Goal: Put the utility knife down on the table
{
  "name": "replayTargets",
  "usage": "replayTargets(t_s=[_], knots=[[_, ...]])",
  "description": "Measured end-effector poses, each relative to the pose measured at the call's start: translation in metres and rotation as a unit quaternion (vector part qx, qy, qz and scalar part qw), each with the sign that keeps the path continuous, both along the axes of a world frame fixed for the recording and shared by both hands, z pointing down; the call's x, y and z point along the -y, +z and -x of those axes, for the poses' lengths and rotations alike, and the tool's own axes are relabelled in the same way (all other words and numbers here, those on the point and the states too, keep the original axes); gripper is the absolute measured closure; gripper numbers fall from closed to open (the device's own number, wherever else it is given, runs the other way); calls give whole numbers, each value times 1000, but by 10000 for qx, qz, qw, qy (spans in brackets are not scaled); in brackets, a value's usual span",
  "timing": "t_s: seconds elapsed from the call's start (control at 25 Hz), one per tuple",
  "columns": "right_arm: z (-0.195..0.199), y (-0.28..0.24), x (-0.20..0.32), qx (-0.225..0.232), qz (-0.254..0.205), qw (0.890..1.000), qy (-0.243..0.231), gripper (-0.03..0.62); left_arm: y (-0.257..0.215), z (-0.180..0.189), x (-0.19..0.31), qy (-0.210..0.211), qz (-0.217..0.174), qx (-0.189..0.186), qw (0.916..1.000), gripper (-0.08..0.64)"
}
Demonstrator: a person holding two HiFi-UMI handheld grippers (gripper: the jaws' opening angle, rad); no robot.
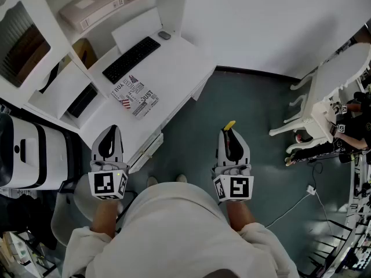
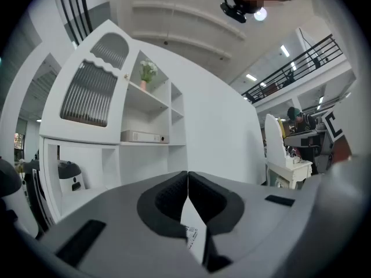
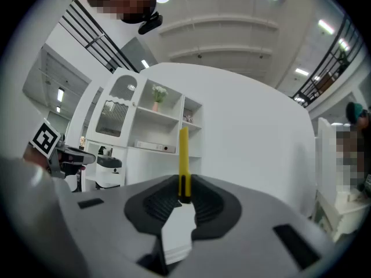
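Note:
My right gripper (image 1: 229, 133) is shut on a yellow utility knife (image 1: 229, 125), whose tip sticks out past the jaws over the green floor. In the right gripper view the utility knife (image 3: 183, 161) stands upright between the black pads, pinched at its lower end. My left gripper (image 1: 109, 133) is held level over the near edge of the white table (image 1: 174, 62), its jaws pressed together with nothing between them; the left gripper (image 2: 188, 181) shows the two pads touching. Both are held at about the same height in front of the person.
On the table lie a black keyboard (image 1: 131, 58), a mouse (image 1: 164, 35) and a printed card (image 1: 135, 95). Shelving with a binder (image 1: 95, 7) rises behind. A white machine (image 1: 29, 152) stands left. A white chair (image 1: 324, 88) and a cable (image 1: 301, 198) lie right.

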State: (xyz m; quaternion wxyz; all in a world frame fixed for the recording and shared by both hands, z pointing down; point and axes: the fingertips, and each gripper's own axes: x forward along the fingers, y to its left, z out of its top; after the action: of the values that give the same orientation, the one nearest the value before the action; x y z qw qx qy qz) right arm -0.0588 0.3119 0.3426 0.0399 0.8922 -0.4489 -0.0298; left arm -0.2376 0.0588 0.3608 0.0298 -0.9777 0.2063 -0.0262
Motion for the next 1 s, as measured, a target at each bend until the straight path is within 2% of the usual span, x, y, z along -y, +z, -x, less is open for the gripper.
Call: replayTargets(t_s=[0.52, 1.0], knots=[[-6, -5, -4, -90, -114, 9999, -84, 522, -1, -10, -5, -15, -21, 38, 10000, 558], [-32, -2, -17, -47, -69, 9992, -379, 522, -2, -35, -29, -204, -36, 106, 9997, 558]])
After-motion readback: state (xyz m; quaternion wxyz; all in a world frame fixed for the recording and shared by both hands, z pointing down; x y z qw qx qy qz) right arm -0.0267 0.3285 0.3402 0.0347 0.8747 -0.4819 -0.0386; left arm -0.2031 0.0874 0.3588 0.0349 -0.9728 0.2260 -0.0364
